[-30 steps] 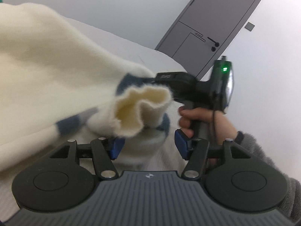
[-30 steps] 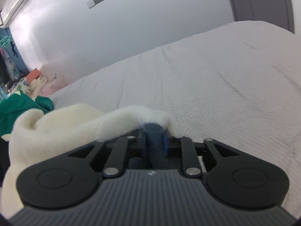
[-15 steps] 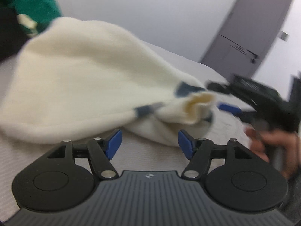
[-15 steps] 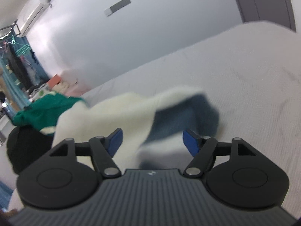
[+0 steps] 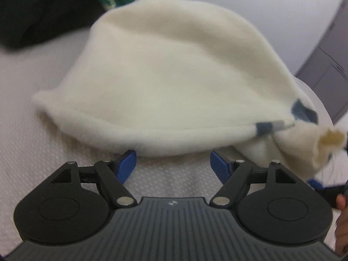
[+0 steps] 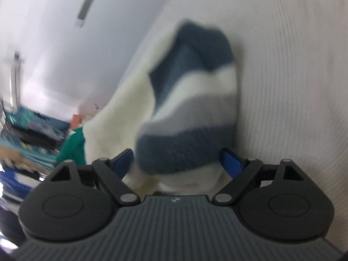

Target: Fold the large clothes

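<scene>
White bedding fills the left wrist view; a dark heap and green cloth sit far ahead-left. Left tool [image 5: 173, 163] stands apart, empty. Cream fleece garment [image 5: 169, 76] lies bunched on the bed [image 5: 43, 152] just ahead of its tips, cuff [image 5: 326, 139] trailing ahead-right.

Right wrist view, blurred: right tool [image 6: 177, 163] apart, the garment's striped navy, grey and white end [image 6: 191, 108] lying loose between the pads [image 6: 231, 161], unclamped.

Judgement: spread the garment flat before any fold. Advise each tool pinching a hem corner, single layer only, then drawing outward. Fleece looks thick, soft, likely to bunch.
</scene>
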{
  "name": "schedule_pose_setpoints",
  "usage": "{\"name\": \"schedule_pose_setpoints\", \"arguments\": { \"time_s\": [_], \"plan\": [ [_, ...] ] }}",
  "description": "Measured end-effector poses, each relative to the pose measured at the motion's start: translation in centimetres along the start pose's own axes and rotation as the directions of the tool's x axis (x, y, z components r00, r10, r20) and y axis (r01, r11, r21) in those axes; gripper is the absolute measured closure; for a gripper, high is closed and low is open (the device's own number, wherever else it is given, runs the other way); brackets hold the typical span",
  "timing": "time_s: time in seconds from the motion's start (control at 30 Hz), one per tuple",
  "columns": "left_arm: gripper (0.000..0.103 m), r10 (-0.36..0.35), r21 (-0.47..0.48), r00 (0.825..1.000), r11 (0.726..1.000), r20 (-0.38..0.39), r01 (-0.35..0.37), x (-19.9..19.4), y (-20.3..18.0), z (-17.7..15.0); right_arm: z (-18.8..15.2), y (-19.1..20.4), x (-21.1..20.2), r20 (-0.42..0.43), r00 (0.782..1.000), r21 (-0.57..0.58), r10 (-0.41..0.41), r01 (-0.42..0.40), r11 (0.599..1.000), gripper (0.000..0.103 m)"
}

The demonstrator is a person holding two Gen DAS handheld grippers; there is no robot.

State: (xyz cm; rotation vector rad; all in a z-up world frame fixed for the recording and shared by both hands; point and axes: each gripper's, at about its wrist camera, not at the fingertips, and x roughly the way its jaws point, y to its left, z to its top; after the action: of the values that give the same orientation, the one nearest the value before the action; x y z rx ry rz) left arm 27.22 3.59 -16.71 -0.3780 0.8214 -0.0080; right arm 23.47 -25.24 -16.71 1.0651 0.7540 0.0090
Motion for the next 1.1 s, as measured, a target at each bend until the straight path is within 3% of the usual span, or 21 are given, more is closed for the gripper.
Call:
{"name": "schedule_pose_setpoints", "arguments": {
  "time_s": [0.07, 0.13, 0.2, 0.27, 0.3, 0.33, 0.37, 0.4, 0.47, 0.5, 0.57, 0.63, 0.77, 0.97, 1.1],
  "plan": [
    [0.02, -0.041, -0.072, 0.999, 0.997, 0.001, 0.04, 0.6, 0.9, 0.3, -0.1, -0.4, 0.5, -0.004, 1.0, 0.02, 0.01, -0.01, 1.0, 0.014],
    [0.02, -0.123, -0.204, 0.992, 0.971, 0.01, 0.123, 0.8, 2.3, 0.6, -0.1, -0.1, 0.9, 0.009, 1.0, 0.016, 0.016, -0.016, 1.0, 0.017],
    [0.02, -0.221, -0.357, 0.974, 0.906, 0.053, 0.226, 1.1, 4.4, 0.8, 0.1, 0.2, 0.9, 0.009, 1.0, 0.005, 0.026, -0.026, 1.0, 0.035],
    [0.021, -0.298, -0.486, 0.948, 0.815, 0.112, 0.314, 1.5, 6.5, 0.8, 0.4, 0.7, 0.6, 0.026, 0.999, -0.027, 0.029, -0.028, 0.999, 0.05],
    [0.027, -0.306, -0.532, 0.944, 0.782, 0.124, 0.324, 1.7, 7.3, 0.8, 0.5, 1.0, 0.3, 0.035, 0.999, -0.049, 0.03, -0.028, 0.998, 0.058],
    [0.035, -0.307, -0.556, 0.942, 0.764, 0.133, 0.327, 2.0, 7.9, 0.8, 0.5, 1.2, 0.1, 0.044, 0.999, -0.071, 0.031, -0.028, 0.997, 0.061],
    [0.054, -0.292, -0.568, 0.948, 0.762, 0.129, 0.312, 2.2, 8.3, 0.9, 0.4, 1.4, -0.2, 0.05, 0.998, -0.085, 0.034, -0.03, 0.996, 0.063],
    [0.072, -0.271, -0.572, 0.955, 0.767, 0.122, 0.291, 2.2, 8.4, 1.0, 0.4, 1.6, -0.5, 0.056, 0.998, -0.095, 0.043, -0.038, 0.995, 0.065],
    [0.091, -0.254, -0.566, 0.958, 0.773, 0.135, 0.285, 2.1, 8.6, 1.3, 0.6, 2.2, -1.2, 0.066, 0.995, -0.118, 0.069, -0.061, 0.991, 0.067],
    [0.093, -0.247, -0.554, 0.957, 0.781, 0.15, 0.289, 1.6, 8.5, 1.6, 0.7, 2.6, -1.5, 0.071, 0.995, -0.139, 0.076, -0.066, 0.988, 0.068],
    [0.093, -0.231, -0.481, 0.952, 0.824, 0.198, 0.3, -0.3, 7.6, 2.5, 1.3, 3.2, -2.2, 0.078, 0.993, -0.17, 0.087, -0.073, 0.983, 0.069],
    [0.094, -0.222, -0.372, 0.935, 0.872, 0.276, 0.317, -3.3, 6.4, 4.2, 2.0, 4.0, -3.2, 0.094, 0.989, -0.203, 0.115, -0.094, 0.975, 0.07],
    [0.094, -0.248, -0.204, 0.888, 0.916, 0.386, 0.345, -9.2, 4.0, 8.6, 3.2, 6.8, -6.0, 0.12, 0.979, -0.308, 0.163, -0.12, 0.944, 0.071],
    [0.094, -0.294, -0.042, 0.832, 0.934, 0.471, 0.354, -18.0, -0.4, 16.6, 5.2, 14.0, -11.3, 0.144, 0.962, -0.45, 0.231, -0.145, 0.881, 0.071],
    [0.094, -0.315, 0.066, 0.783, 0.941, 0.536, 0.333, -24.9, -3.5, 21.0, 6.2, 19.2, -15.7, 0.18, 0.94, -0.544, 0.291, -0.152, 0.825, 0.073]
  ]
}}
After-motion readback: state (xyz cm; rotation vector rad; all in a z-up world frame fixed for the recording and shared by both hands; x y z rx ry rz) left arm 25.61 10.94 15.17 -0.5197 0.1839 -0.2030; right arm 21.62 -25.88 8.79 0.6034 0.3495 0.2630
